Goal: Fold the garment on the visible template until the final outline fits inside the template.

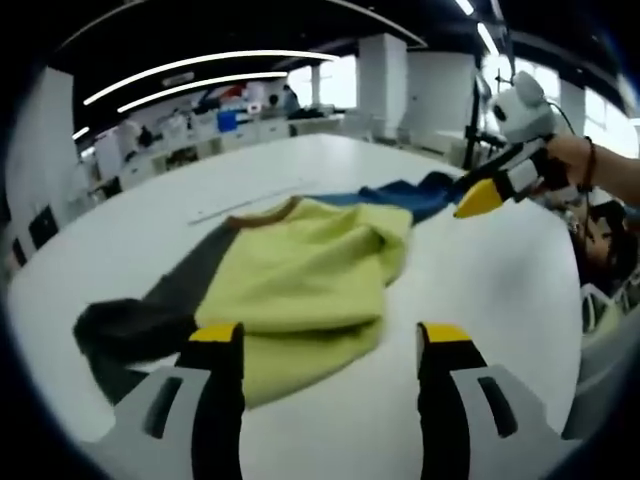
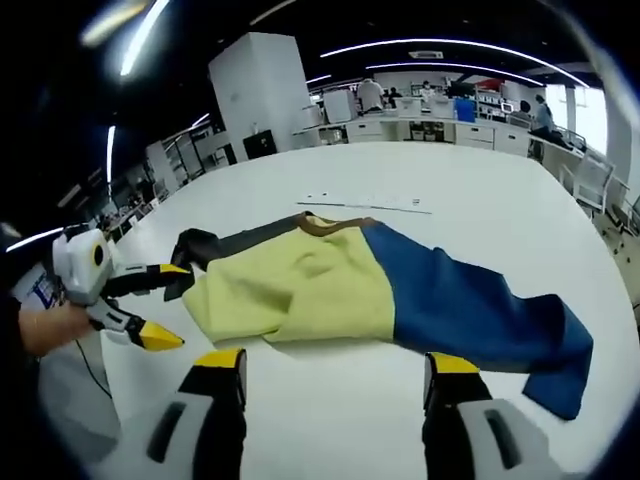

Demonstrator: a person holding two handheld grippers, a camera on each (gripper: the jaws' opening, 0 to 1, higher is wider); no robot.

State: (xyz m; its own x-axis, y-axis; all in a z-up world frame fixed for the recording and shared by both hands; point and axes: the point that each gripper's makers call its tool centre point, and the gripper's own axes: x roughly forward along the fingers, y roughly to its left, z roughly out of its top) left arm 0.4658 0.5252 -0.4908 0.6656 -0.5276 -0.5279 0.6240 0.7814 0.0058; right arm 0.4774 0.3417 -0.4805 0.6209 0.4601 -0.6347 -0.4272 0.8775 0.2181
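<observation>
A garment lies spread on the white table [image 2: 480, 190]. It has a yellow-green middle [image 2: 300, 285], a blue part [image 2: 470, 305], a dark grey sleeve [image 2: 225, 242] and a brown collar [image 2: 325, 225]. In the left gripper view the yellow-green part [image 1: 300, 280] lies just ahead, the grey sleeve [image 1: 140, 325] to its left and the blue part [image 1: 405, 195] beyond. My left gripper [image 1: 330, 335] is open above the near hem, holding nothing; it also appears [image 2: 170, 302] by the grey sleeve end. My right gripper [image 2: 335, 362] is open above bare table short of the garment, and hovers [image 1: 478, 190] by the blue end.
Thin pale template marks [image 2: 370, 205] run on the table beyond the collar, also seen as a faint line [image 1: 240, 205]. A person's hand [image 1: 590, 160] holds the right gripper. Desks, a white column [image 2: 260, 90] and chairs [image 2: 590, 180] stand beyond the table's far edge.
</observation>
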